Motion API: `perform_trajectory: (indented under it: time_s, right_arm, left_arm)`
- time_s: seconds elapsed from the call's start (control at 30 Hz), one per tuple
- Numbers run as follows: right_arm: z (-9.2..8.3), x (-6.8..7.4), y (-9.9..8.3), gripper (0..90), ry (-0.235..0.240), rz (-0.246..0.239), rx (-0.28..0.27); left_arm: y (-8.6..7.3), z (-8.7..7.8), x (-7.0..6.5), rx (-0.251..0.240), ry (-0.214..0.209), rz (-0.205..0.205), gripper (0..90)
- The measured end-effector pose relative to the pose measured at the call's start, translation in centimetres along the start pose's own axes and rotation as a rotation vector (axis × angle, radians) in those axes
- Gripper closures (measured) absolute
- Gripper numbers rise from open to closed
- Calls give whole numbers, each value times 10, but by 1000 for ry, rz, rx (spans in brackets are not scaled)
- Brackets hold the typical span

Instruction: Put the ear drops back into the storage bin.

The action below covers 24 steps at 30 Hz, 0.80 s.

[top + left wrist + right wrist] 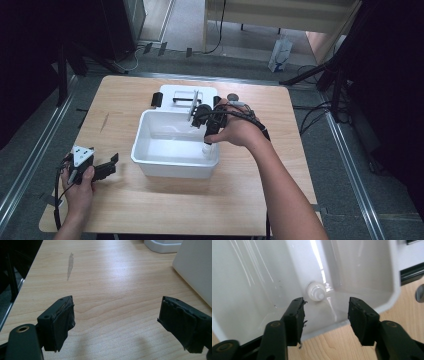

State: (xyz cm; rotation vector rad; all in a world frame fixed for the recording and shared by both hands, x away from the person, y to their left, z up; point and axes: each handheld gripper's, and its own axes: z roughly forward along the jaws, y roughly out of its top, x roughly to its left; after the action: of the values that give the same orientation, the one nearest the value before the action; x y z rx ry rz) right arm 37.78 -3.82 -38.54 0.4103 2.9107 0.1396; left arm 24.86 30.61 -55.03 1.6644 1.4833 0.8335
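Wooden table under dim light carries a white tub, where a small white bottle stands upright in the near right corner, just below the right gripper, fingers apart and empty; the left gripper, also open, rests well away.

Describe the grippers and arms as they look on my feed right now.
Both are black handheld tools. The left gripper carries a grey three-cornered plate on top and trails a black cable. Its pads are wrapped in worn black tape. The right gripper has flat black fingers with screw holes. Both forearms are bare, with no sleeves.
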Motion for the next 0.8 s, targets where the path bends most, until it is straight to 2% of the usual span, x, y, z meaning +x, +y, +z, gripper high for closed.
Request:
perform_trajectory:
  time_s: [0.27, 0.33, 0.43, 0.67, 0.73, 0.8]
  right_arm:
    - [-21, -3, -17, 379, 4, 65, -43]
    - [-24, -4, -22, 340, 7, 75, -47]
    - [-28, -6, -30, 328, -6, 95, -42]
    - [-31, -9, -56, 310, -7, 149, -49]
    - [-30, -9, -64, 298, 24, 161, -45]
    - [-28, -9, -72, 266, 25, 183, -45]
  left_arm:
    - [0, 0, 0, -3, 2, 1, 139]
    - [0, 0, 0, -3, 2, 1, 139]
    - [0, 0, 0, -2, 1, 3, 139]
    - [0, 0, -1, -3, 1, 4, 139]
    - [0, 0, -1, -5, 2, 4, 139]
    - [0, 0, -1, -5, 2, 5, 139]
